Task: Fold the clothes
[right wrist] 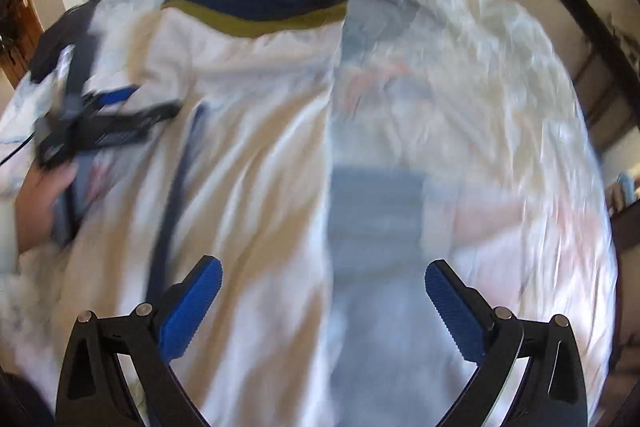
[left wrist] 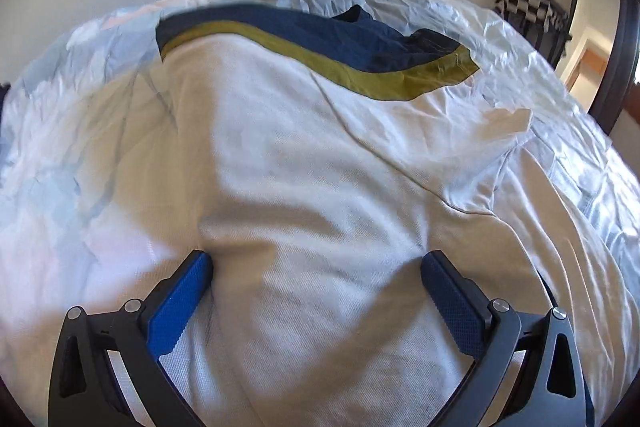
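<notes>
While the shirt point(left wrist: 304, 155) is laid flat on the bed point(left wrist: 560, 163), navy and olive bands at its far end, the left gripper point(left wrist: 316, 259) is spread, fingertips pressed into the cloth. The right gripper point(right wrist: 324, 267) is spread wide above it, nothing held.

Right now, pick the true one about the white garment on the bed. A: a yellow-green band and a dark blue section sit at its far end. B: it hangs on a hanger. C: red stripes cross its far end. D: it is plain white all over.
A: the white garment lies flat on the bed, its far end banded yellow-green, then dark blue.
</notes>
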